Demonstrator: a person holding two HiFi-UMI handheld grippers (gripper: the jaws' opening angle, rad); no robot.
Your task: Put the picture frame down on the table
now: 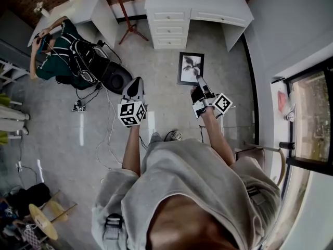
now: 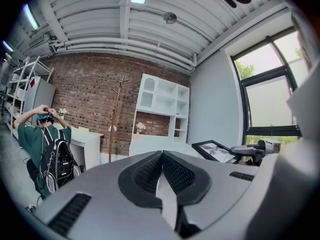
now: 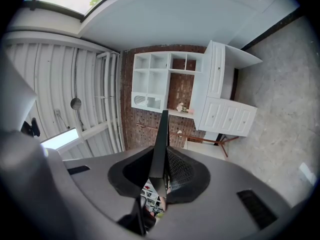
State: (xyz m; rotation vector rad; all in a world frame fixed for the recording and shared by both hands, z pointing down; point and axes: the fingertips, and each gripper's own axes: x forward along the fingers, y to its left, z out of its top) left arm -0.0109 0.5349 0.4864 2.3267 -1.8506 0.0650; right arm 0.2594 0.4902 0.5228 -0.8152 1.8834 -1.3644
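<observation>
The carrying step of the task is judged to be in hand: the picture frame (image 1: 189,66), a dark-edged print of what looks like a palm, is held out in the air in front of the person, over the grey floor (image 1: 166,113) and short of the white desk with drawers (image 1: 223,13) ahead. It is gripped at its lower right corner by the right gripper (image 1: 199,80), whose jaws are seen in the right gripper view clamped on the frame's thin edge, which stands up between them. The left gripper (image 1: 136,84) is held well apart to the left of the frame, its jaws closed together on nothing. A table surface is not yet under the frame, so nothing has been set down. The next move is judged to call for the frame to be carried forward over a tabletop, lowered until it rests, and only then released. A second person with a backpack (image 1: 78,56) is seen across the room.
</observation>
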